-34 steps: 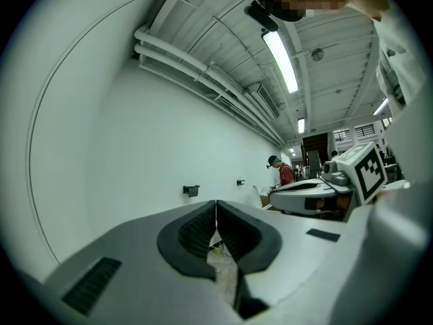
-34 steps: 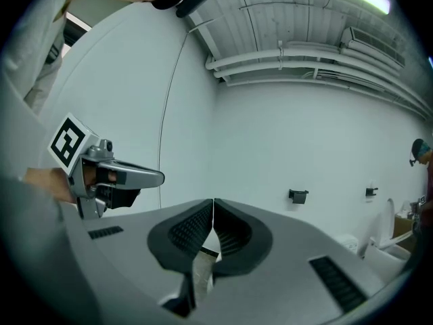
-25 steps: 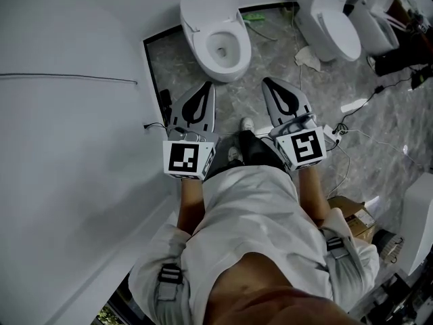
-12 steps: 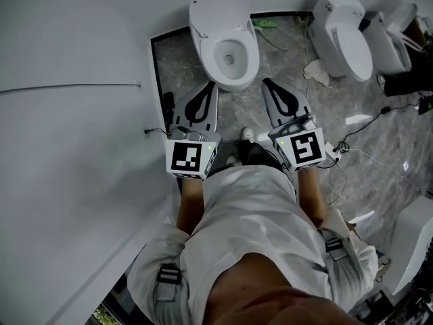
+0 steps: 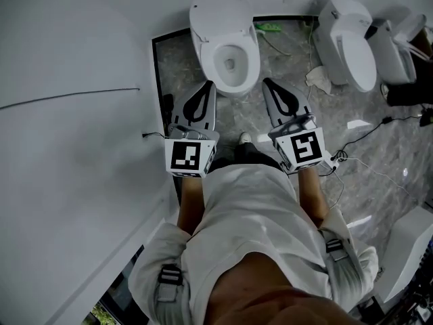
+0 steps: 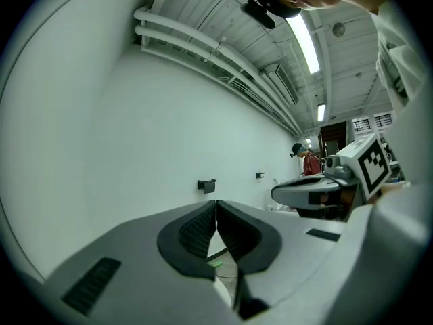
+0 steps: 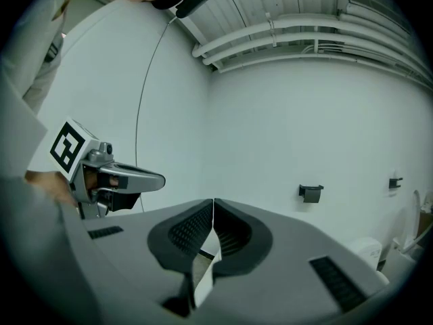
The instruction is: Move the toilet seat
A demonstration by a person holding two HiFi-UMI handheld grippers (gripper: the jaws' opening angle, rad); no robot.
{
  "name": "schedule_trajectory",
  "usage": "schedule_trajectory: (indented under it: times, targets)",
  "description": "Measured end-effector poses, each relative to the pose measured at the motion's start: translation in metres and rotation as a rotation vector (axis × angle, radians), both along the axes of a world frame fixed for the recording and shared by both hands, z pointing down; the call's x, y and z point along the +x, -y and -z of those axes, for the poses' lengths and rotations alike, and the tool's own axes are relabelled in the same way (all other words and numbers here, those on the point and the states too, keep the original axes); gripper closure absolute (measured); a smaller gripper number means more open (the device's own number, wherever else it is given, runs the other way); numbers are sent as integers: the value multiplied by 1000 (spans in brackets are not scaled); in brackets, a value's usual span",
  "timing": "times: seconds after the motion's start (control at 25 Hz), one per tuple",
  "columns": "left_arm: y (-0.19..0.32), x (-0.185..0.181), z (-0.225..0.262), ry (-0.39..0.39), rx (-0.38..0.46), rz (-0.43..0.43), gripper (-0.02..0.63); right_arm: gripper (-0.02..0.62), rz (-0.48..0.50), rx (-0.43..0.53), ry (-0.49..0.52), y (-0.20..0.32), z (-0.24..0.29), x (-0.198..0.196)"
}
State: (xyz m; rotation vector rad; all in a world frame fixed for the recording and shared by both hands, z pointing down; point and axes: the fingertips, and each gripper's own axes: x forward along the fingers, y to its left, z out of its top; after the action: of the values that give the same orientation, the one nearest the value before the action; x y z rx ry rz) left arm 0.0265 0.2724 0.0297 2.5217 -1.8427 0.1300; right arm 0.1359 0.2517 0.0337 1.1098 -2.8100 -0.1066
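Observation:
A white toilet (image 5: 230, 46) stands on the grey marbled floor straight ahead in the head view, its lid up and the seat ring (image 5: 249, 63) lying down around the open bowl. My left gripper (image 5: 207, 85) is shut and empty, its tips just short of the bowl's near left rim. My right gripper (image 5: 267, 82) is shut and empty too, beside the bowl's near right. Both gripper views look at white wall; the jaws meet at the tips in each (image 6: 216, 203) (image 7: 213, 202). The toilet does not show in them.
Two more white toilets (image 5: 352, 42) (image 5: 399, 42) stand to the right. Cables and a power strip (image 5: 335, 156) lie on the floor at right, with crumpled paper (image 5: 316, 78). A white wall (image 5: 74, 114) closes the left side. A wall fixture (image 7: 310, 193) and a distant person (image 6: 308, 161) show.
The head view has shifted so the toilet sits a little more to the right and centred ahead. Both grippers keep their pose, shut.

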Motion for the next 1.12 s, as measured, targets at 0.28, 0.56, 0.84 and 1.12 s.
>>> schedule_trajectory:
  times: [0.28,0.56,0.84,1.12]
  targets:
    - [22,2,-3,3,-1,14,583,574,14,-14,-2,25,-3,0]
    - [61,-13,-18,-8,-19,5,583,574,15,-25,-15,60,-16,-18]
    - [109,-29,-33,-8,-18,-55,583,574,-41,-58,-18,109,-33,-39]
    - [165,-55,-60,-7,-54,-112,583,574,-99,-93,-65,162,-59,-59]
